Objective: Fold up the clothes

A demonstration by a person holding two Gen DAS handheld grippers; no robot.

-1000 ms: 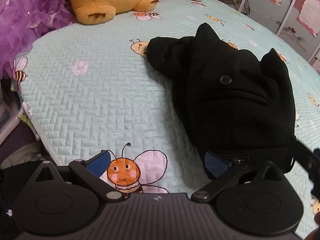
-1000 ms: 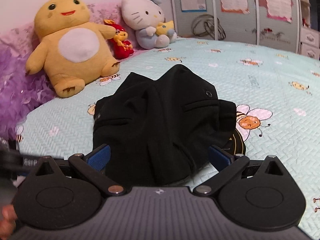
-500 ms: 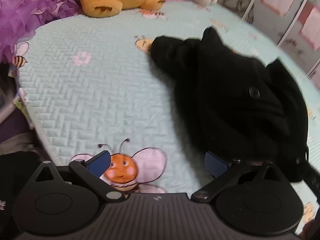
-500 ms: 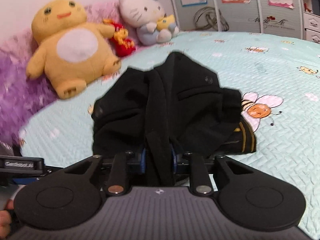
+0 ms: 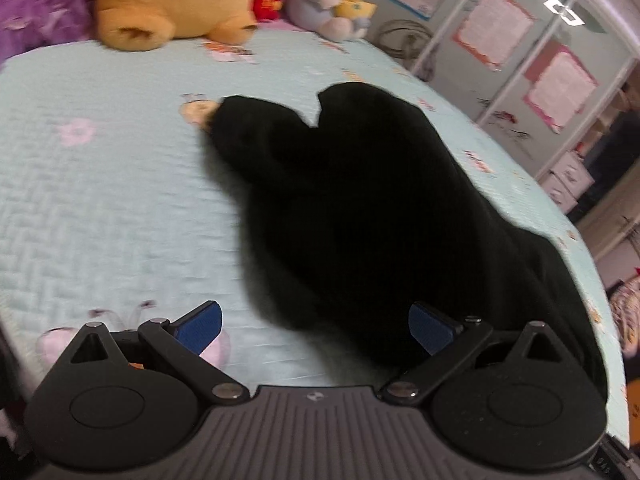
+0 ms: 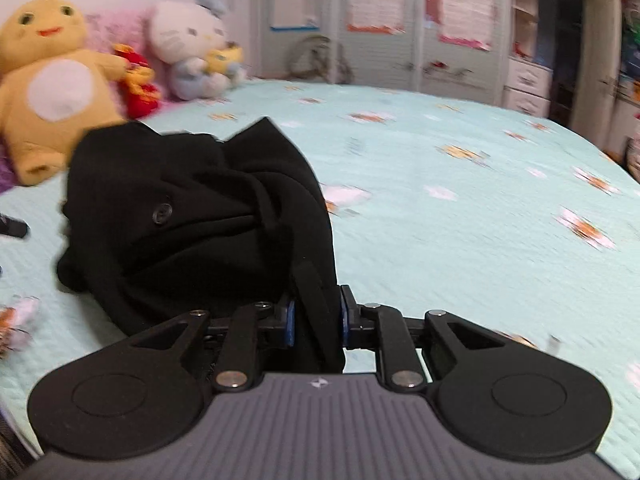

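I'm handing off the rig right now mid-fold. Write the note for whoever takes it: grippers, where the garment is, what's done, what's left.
Right gripper: shut on a bunched edge of the black garment, at its near end.
Left gripper: open, holding nothing, jaws wide at the garment's near left edge; the right finger's pad is against the cloth.
Garment: crumpled in a heap on the mint bee-print bedspread, a button facing up. Plush toys sit at the far side.
Done: right-hand grasp only.
Left: probably grip with the left, spread the garment flat, then fold.
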